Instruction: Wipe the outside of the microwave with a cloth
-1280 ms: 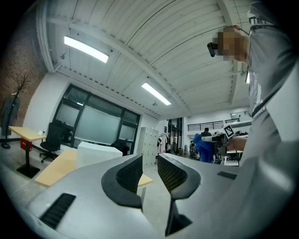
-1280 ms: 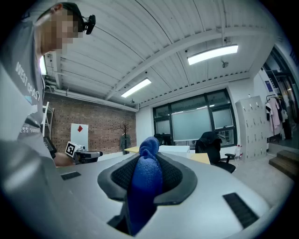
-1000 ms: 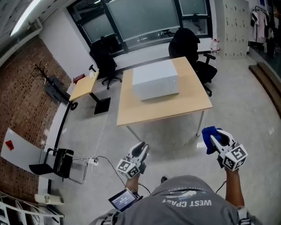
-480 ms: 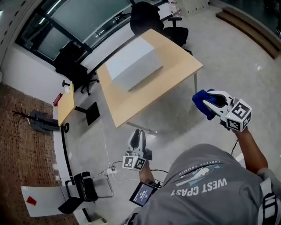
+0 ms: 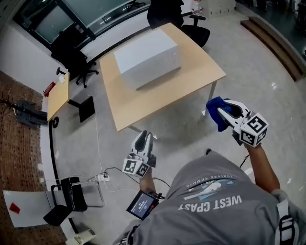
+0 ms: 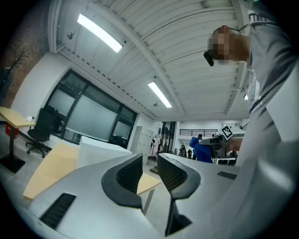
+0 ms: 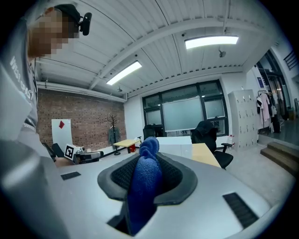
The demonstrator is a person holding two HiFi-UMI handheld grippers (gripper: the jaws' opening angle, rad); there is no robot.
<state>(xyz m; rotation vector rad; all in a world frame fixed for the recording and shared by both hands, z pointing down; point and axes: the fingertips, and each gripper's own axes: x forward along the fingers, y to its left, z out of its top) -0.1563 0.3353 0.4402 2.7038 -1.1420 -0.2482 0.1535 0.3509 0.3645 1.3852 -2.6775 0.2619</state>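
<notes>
The white microwave (image 5: 148,57) stands on a light wooden table (image 5: 191,83), a few steps ahead of me over open floor. In the head view my right gripper (image 5: 219,109) is shut on a bunched blue cloth (image 5: 213,111), held out to the right of the table's near corner. The right gripper view shows the cloth (image 7: 145,182) squeezed between the jaws, with the microwave (image 7: 175,139) far beyond. My left gripper (image 5: 142,139) hangs lower, short of the table's front edge. Its jaws stand apart with nothing between them (image 6: 149,170).
Black office chairs (image 5: 179,14) stand behind the table, and another (image 5: 71,60) next to a small side desk (image 5: 58,95) at the left. A cable and power strip (image 5: 102,177) lie on the floor near a folding chair (image 5: 71,198). A step (image 5: 272,43) rises at the right.
Both grippers have moved forward toward the table, and the head view has swung so the table sits nearer. The blue cloth stays clamped in the right gripper.
</notes>
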